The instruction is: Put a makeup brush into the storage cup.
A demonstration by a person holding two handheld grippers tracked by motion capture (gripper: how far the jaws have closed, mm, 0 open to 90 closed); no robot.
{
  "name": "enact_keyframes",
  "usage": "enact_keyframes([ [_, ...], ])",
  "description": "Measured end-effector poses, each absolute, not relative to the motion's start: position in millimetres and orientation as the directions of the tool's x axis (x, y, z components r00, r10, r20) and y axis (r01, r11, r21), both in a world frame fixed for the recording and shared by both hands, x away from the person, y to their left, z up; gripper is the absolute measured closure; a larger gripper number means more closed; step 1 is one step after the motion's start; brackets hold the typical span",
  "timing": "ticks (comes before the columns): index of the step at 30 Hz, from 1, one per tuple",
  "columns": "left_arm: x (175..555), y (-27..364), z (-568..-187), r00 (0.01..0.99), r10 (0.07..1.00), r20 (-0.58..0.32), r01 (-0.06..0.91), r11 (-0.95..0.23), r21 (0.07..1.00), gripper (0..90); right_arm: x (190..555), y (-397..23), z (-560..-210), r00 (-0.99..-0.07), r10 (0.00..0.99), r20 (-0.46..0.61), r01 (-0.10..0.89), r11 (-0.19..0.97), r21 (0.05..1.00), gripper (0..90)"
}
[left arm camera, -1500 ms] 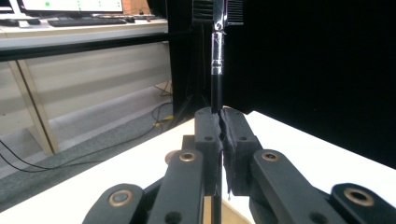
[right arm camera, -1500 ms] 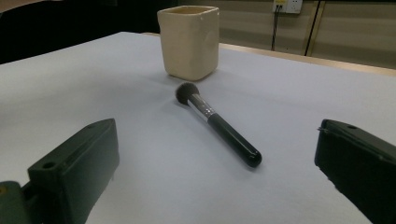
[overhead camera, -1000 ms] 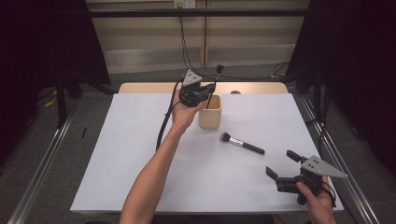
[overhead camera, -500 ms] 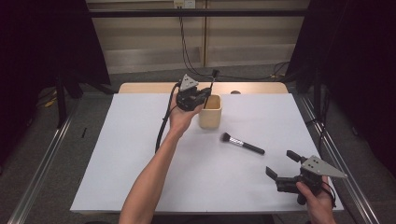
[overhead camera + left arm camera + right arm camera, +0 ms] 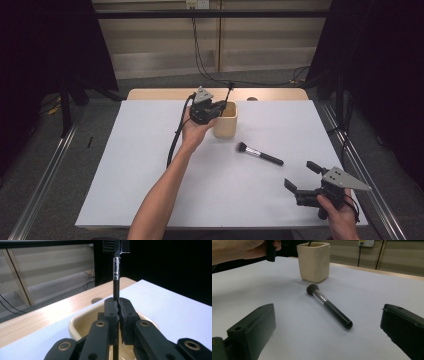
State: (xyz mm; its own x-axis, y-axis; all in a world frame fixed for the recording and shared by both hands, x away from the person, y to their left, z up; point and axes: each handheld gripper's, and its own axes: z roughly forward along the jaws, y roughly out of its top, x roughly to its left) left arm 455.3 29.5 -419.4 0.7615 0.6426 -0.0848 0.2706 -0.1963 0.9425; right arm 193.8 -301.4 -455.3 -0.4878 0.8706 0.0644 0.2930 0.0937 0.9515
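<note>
Partly cut off, brush [image 5: 116, 277] head tops clamped left gripper [image 5: 119, 312].

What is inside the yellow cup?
A thin black brush stands in the cup, head up, pinched by the left gripper. The gripper covers the cup's bottom, so I cannot tell what else is inside. A fluffy brush lies outside.

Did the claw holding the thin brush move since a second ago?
Yes. The left claw, shut on the thin brush, has sunk a little toward the cup, lowering the brush handle into it.
</note>
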Motion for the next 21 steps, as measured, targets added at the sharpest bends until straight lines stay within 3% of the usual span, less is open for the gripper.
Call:
enact_keyframes([
  [16, 454.8, 34.2, -427.0, 0.750, 0.647, -0.136, 0.327, -0.184, 0.927, 85.4, 194.0, -301.6, -455.4, -0.487, 0.871, 0.063, 0.292, 0.094, 0.952, 0.0],
  [21, 454.5, 34.1, -426.1, 0.757, 0.638, -0.139, 0.323, -0.181, 0.929, 80.2, 194.0, -301.5, -455.3, -0.487, 0.871, 0.064, 0.292, 0.094, 0.952, 0.0],
])
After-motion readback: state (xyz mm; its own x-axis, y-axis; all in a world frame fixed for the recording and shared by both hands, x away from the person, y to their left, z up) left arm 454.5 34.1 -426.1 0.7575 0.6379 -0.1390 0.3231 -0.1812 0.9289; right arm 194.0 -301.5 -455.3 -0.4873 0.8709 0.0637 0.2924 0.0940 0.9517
